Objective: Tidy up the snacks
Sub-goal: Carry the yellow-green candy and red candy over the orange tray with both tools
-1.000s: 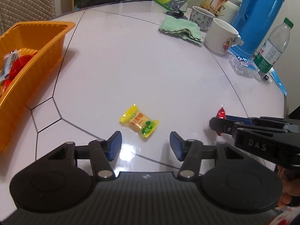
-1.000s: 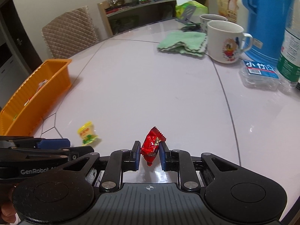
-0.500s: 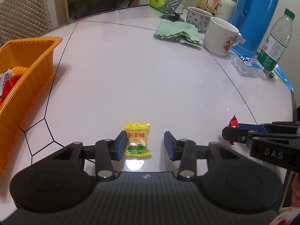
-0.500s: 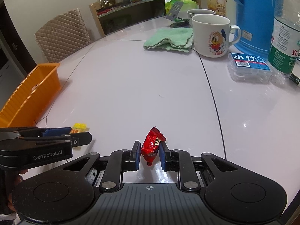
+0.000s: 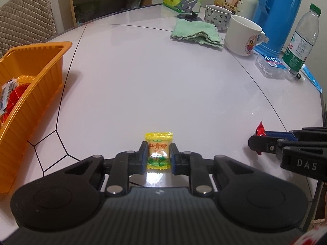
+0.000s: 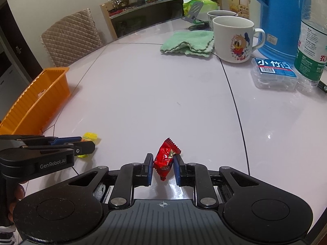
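Left gripper (image 5: pixel 158 157) is clamped on a yellow candy (image 5: pixel 158 151), pads pressing its two side edges, the packet low at the surface (image 5: pixel 155 77); cannot tell if it is lifted or resting there; right gripper (image 6: pixel 163 166) is clamped on a red candy (image 6: pixel 166 159), which sits tilted between the pads with its crimped top poking up and its tail hanging below; both grippers are side by side near the front edge of the surface; orange basket (image 5: pixel 36 85) stands off to the left, well apart from both, with a few wrapped snacks already inside; step in hand looks like carrying both candies over to that basket.

Risks, as judgement: wrappers are thin, slick and crinkly, so either one could slip or twist out during the carry, the red one more likely since it is held crooked and only by part of its body; yellow one is pinched at the edges, so the foil could buckle and pop free; two grippers heading to the same basket from so close together could bump each other; releasing too early or over the basket's sloped wall would drop a candy back on the surface; mug (image 6: pixel 233 38), green cloth (image 6: pixel 188 42), water bottle (image 5: pixel 302 40) and blue flask (image 5: pixel 280 14) sit far back, away from the likely path.
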